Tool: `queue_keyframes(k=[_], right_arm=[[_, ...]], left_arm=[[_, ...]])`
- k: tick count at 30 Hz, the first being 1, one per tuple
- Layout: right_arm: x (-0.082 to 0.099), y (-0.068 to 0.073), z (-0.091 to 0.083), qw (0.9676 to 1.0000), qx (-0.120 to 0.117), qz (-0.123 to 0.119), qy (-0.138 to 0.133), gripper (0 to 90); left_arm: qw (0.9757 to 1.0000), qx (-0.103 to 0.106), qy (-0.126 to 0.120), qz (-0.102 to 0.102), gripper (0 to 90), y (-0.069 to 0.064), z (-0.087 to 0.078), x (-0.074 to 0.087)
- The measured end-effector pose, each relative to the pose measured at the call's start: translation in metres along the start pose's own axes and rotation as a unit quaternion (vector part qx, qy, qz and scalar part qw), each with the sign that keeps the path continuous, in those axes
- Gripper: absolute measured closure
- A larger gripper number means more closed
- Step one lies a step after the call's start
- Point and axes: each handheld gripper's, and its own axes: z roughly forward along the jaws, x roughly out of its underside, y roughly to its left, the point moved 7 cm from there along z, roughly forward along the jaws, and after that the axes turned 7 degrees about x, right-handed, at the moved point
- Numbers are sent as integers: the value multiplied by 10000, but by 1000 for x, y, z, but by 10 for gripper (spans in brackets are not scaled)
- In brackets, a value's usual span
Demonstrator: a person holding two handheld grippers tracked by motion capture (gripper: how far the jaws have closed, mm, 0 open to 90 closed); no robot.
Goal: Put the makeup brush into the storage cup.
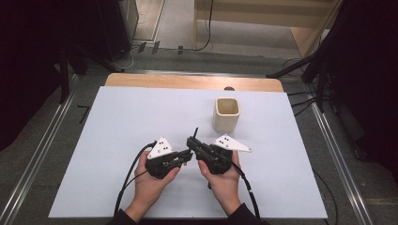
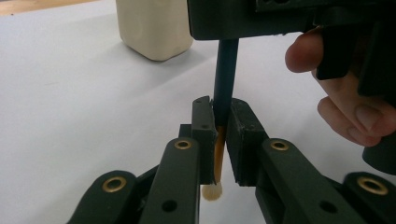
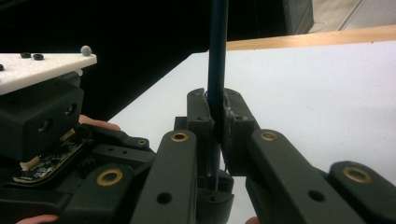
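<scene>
Dark-handled paintbrush [image 2: 225,88], upright, clamped by both grippers

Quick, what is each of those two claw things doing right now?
Left gripper: closed on the brush, near its bristle end.
Right gripper: closed on the same brush, higher up its handle.

- The white desk [image 1: 141,140] is lit evenly and brightly from above, while the surroundings are left dark.
- Soft shadows are cast beside the cream cup [image 1: 227,114].
- In the gripper views, nearby tongs are blurred and the pictures are grainy.
</scene>
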Motion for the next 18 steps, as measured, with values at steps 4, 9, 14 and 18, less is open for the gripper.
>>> queue_keyframes(k=[4, 9, 14, 18], right_arm=[[1, 0, 2, 10000, 2, 83, 19, 811], [6, 3, 5, 9999, 6, 33, 95, 792], [8, 3, 6, 9998, 6, 120, 145, 813], [9, 3, 4, 9998, 147, -36, 143, 846]], left_arm=[[10000, -25, 0, 51, 842, -1, 0, -1], [9999, -77, -62, 28, 843, 0, -2, -3], [10000, -47, -76, 23, 843, -1, -2, -3], [9999, 80, -80, -80, 837, -1, -1, -2]])
